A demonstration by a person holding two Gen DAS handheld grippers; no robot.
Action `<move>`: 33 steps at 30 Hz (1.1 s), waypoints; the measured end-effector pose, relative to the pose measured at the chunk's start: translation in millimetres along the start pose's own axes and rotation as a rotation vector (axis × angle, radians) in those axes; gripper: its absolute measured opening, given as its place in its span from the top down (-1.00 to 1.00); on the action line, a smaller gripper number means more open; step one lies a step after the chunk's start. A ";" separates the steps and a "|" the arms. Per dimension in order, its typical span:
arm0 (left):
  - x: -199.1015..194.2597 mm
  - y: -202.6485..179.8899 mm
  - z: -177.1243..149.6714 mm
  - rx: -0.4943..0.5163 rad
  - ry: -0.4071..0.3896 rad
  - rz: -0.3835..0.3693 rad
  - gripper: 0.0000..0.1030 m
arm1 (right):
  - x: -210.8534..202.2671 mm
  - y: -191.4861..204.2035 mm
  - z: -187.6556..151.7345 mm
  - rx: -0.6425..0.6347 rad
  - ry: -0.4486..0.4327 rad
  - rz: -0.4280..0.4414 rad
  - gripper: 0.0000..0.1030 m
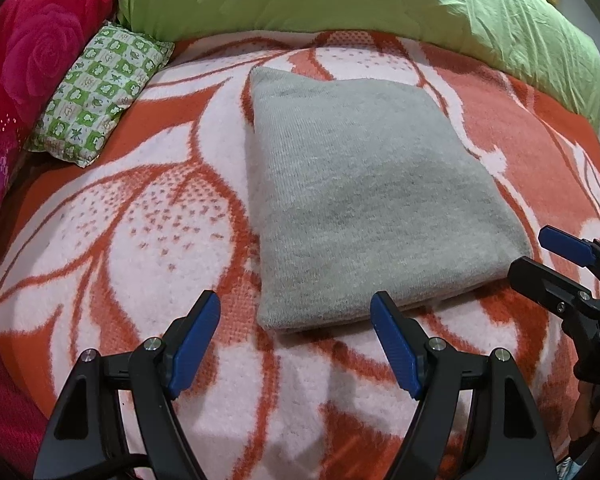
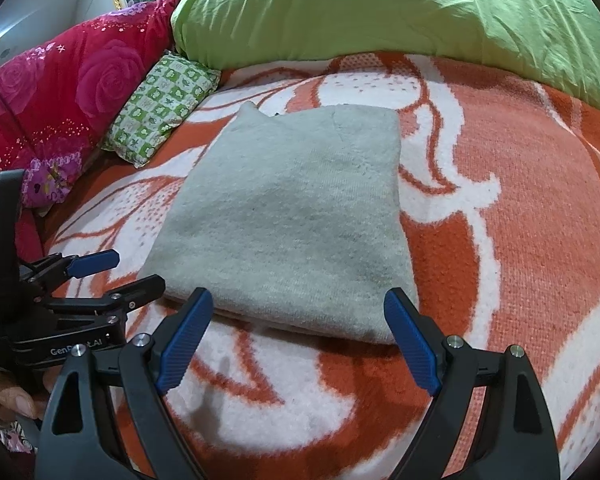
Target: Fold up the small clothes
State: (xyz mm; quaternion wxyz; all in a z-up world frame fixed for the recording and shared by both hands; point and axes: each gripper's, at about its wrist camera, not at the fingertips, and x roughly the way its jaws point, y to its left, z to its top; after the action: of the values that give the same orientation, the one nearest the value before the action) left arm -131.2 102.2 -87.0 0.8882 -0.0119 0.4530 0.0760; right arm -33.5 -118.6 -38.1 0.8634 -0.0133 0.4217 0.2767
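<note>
A grey knitted garment [image 1: 360,196] lies folded into a flat rectangle on the orange and white blanket [image 1: 140,208]. It also shows in the right wrist view [image 2: 292,224]. My left gripper [image 1: 296,308] is open and empty, just in front of the garment's near edge. My right gripper [image 2: 300,304] is open and empty, also at the near edge. The right gripper shows at the right side of the left wrist view [image 1: 540,256], beside the garment's near right corner. The left gripper shows at the left of the right wrist view [image 2: 128,268].
A small green patterned pillow [image 1: 100,92] lies at the far left. A red rose-print quilt [image 1: 24,64] is bunched along the left side. A light green duvet [image 1: 360,0] is piled along the far edge of the bed.
</note>
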 end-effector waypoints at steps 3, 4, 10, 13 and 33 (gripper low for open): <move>1.9 1.6 2.6 -0.003 0.004 -0.002 -0.51 | 1.4 -0.5 2.2 -0.002 0.004 -0.005 -0.70; 2.7 2.3 3.6 -0.003 0.004 -0.003 -0.51 | 2.0 -0.7 3.4 -0.003 0.006 -0.004 -0.70; 7.2 2.0 7.9 0.003 0.010 0.004 -0.51 | 5.0 -2.3 6.4 -0.009 0.016 -0.002 -0.70; 11.6 3.7 10.0 0.000 0.021 0.007 -0.51 | 7.0 -4.4 7.0 -0.008 0.026 0.000 -0.70; 11.6 1.5 27.1 0.005 0.000 0.028 -0.51 | 9.5 -19.1 18.0 0.043 0.032 0.009 -0.70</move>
State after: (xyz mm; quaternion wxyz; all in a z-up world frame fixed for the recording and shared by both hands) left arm -103.0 107.6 -80.3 0.8872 -0.0034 0.4531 0.0872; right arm -6.5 -125.6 -37.6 0.8554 0.0029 0.4415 0.2710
